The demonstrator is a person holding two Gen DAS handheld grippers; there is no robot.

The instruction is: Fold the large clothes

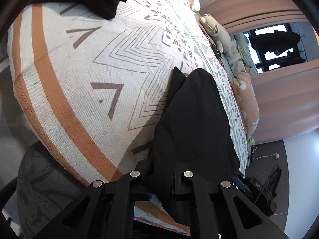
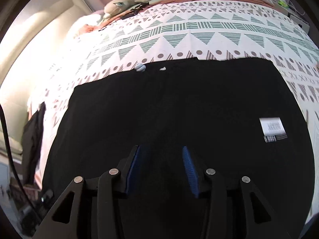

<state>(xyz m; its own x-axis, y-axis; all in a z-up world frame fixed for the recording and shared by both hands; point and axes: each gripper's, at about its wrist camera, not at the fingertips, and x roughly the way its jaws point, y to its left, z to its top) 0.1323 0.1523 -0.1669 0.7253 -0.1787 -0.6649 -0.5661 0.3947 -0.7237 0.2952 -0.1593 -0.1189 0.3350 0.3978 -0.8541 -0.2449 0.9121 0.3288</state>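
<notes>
The black garment [image 2: 169,109] on the patterned bedspread [image 2: 179,29] looks soft and limp; take its edge. The left gripper [image 1: 161,181] pinches its fold; the right gripper [image 2: 161,165] hovers above it, jaws apart and empty.

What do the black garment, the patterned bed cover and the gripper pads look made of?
Black garment: soft matte fabric, probably cotton; it drapes limply. Bed cover: coarse woven cloth with visible weave. Pads: blue ribbed material, likely rubber.

Parted right claw [image 2: 162,159] over black garment [image 2: 179,103]
</notes>
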